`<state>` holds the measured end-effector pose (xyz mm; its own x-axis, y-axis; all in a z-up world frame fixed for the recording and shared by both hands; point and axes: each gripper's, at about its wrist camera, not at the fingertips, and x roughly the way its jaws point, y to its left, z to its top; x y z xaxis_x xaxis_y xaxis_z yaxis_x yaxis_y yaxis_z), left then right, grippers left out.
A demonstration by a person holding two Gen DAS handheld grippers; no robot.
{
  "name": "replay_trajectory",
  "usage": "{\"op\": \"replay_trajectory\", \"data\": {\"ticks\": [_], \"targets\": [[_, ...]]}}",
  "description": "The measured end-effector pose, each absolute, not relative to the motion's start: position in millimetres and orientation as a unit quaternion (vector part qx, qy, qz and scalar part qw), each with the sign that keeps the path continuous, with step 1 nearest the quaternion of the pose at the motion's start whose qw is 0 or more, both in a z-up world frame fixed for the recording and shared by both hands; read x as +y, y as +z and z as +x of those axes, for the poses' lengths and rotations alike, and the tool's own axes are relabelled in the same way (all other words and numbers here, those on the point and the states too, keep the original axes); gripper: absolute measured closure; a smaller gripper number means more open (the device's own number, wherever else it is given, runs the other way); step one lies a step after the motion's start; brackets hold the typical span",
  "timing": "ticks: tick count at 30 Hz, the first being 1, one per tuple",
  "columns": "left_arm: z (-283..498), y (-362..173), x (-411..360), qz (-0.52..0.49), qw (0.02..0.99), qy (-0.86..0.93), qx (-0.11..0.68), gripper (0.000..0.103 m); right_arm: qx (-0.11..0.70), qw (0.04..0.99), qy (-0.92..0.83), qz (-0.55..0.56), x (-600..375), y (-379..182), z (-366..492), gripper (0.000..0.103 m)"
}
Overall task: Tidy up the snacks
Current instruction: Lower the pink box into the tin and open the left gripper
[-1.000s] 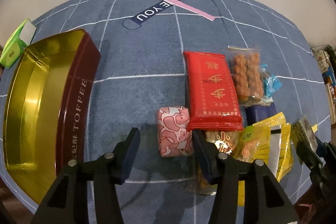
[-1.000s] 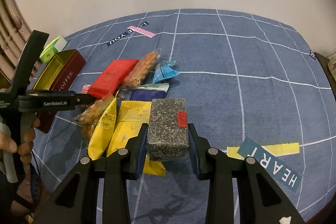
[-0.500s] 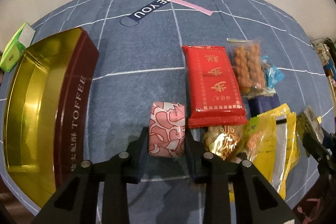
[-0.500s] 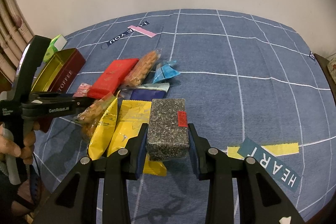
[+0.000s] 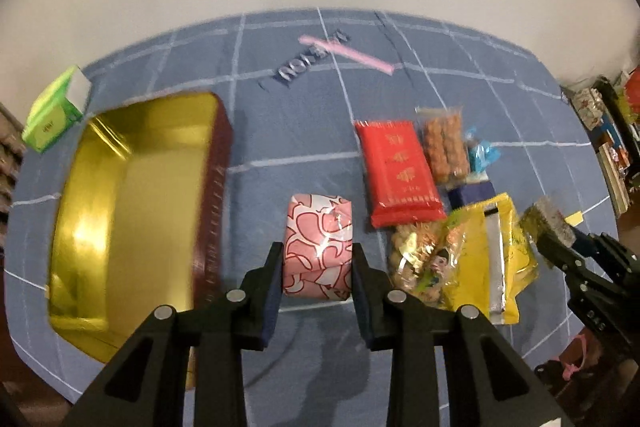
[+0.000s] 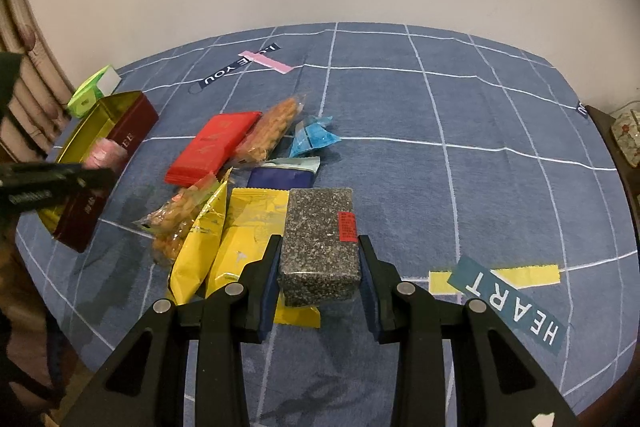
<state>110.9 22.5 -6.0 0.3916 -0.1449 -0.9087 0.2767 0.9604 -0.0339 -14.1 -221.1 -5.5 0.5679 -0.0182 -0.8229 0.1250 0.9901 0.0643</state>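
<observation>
My left gripper point(image 5: 318, 251) is shut on a pink-and-white patterned snack pack point(image 5: 318, 241) and holds it above the blue cloth, just right of the open gold-lined toffee tin point(image 5: 120, 203). My right gripper point(image 6: 318, 247) is shut on a speckled grey-black block point(image 6: 320, 235) with a small red label, held above the yellow bags point(image 6: 240, 239). In the right wrist view the left gripper point(image 6: 52, 179) with the pink pack point(image 6: 105, 153) hangs over the tin point(image 6: 132, 119). The right gripper also shows in the left wrist view point(image 5: 556, 231).
On the cloth lie a red packet point(image 5: 400, 171), a clear bag of brown twists point(image 5: 446, 147), a blue wrapper point(image 6: 314, 137), a navy packet point(image 6: 280, 177) and a bag of nuts point(image 6: 176, 219). A green box point(image 5: 54, 111) stands behind the tin. Tape labels point(image 6: 504, 291) are stuck on the cloth.
My left gripper closed on the pink pack, lifted it and carried it left toward the tin. My right gripper has held still with the speckled block.
</observation>
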Motion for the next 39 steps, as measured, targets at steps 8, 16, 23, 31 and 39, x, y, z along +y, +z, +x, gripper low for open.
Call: {"op": "replay_trajectory", "data": {"ticks": [8, 16, 23, 31, 39], "targets": [[142.3, -0.3, 97.2, 0.070, 0.847, -0.055, 0.523, 0.072, 0.459, 0.884, -0.058, 0.059, -223.9, -5.0, -18.5, 0.070], [184.6, -29.8, 159.2, 0.062, 0.830, -0.014, 0.554, 0.072, 0.455, 0.885, -0.080, 0.060, -227.0, 0.4, -22.5, 0.070], [208.0, -57.9, 172.0, 0.067, 0.817, -0.010, 0.572, 0.072, 0.450, 0.886, -0.092, 0.057, -225.8, 10.5, -24.9, 0.070], [210.5, -70.0, 171.1, 0.064, 0.816, -0.012, 0.575, 0.071, 0.447, 0.889, -0.081, 0.053, -212.1, 21.5, -17.2, 0.070], [204.1, -60.2, 171.4, 0.056, 0.824, -0.018, 0.563, 0.061, 0.438, 0.896, -0.063, 0.033, -186.4, 34.6, -6.8, 0.070]]}}
